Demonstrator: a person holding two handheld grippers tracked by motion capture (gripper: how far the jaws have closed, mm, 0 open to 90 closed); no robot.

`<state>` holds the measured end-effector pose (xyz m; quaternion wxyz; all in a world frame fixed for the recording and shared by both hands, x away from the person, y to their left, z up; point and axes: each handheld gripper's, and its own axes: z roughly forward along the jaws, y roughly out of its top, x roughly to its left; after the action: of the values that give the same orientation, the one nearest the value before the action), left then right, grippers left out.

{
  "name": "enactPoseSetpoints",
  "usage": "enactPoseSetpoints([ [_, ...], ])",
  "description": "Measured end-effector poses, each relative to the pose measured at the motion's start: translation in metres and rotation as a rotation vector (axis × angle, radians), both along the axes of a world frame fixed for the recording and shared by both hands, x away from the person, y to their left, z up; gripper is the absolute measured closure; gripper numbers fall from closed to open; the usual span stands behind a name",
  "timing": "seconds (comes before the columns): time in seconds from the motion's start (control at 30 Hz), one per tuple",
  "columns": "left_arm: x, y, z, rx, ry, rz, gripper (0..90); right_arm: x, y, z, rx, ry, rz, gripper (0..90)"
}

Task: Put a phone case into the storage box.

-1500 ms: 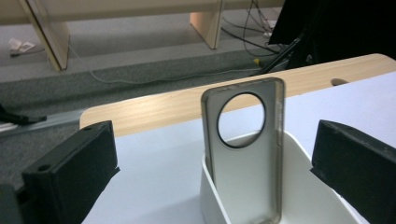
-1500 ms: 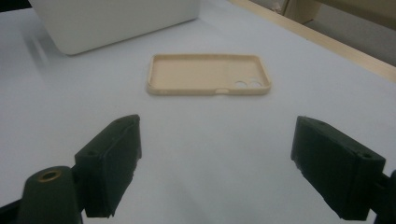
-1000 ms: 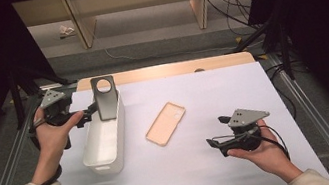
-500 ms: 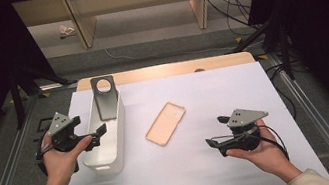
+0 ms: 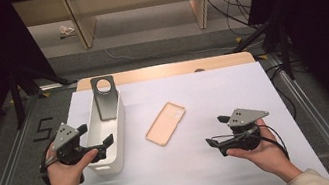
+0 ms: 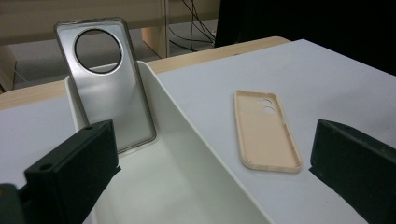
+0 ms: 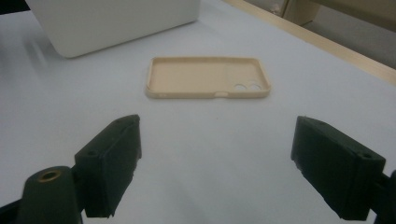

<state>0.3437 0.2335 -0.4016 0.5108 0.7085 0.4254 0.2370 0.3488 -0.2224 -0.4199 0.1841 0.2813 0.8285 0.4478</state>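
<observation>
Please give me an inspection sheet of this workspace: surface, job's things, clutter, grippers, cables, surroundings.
Surface: white table top, wooden edge at the far side.
Job's things: grey phone case standing upright, leaning at the far end inside the white bin; beige phone case lying flat, hollow side up, beside the bin and apart from it.
Clutter: nothing seen on the table.
Grippers: left gripper open over the bin's near end; right gripper open, empty, aimed at the beige case.
Cables: one trails from each gripper; more on the floor beyond.
Surroundings: wooden shelving behind, dark sides.

White sheet (image 5: 253,88), wooden shelving (image 5: 137,0), floor cables (image 5: 234,7)
</observation>
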Motion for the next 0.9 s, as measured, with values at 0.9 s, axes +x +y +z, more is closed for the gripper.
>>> enactPoseSetpoints([
  [0.9,-0.029,-0.02,-0.018,0.05,-0.003,-0.11,3.2,0.007,0.016,-0.002,-0.011,0.018,0.037,36.5],
])
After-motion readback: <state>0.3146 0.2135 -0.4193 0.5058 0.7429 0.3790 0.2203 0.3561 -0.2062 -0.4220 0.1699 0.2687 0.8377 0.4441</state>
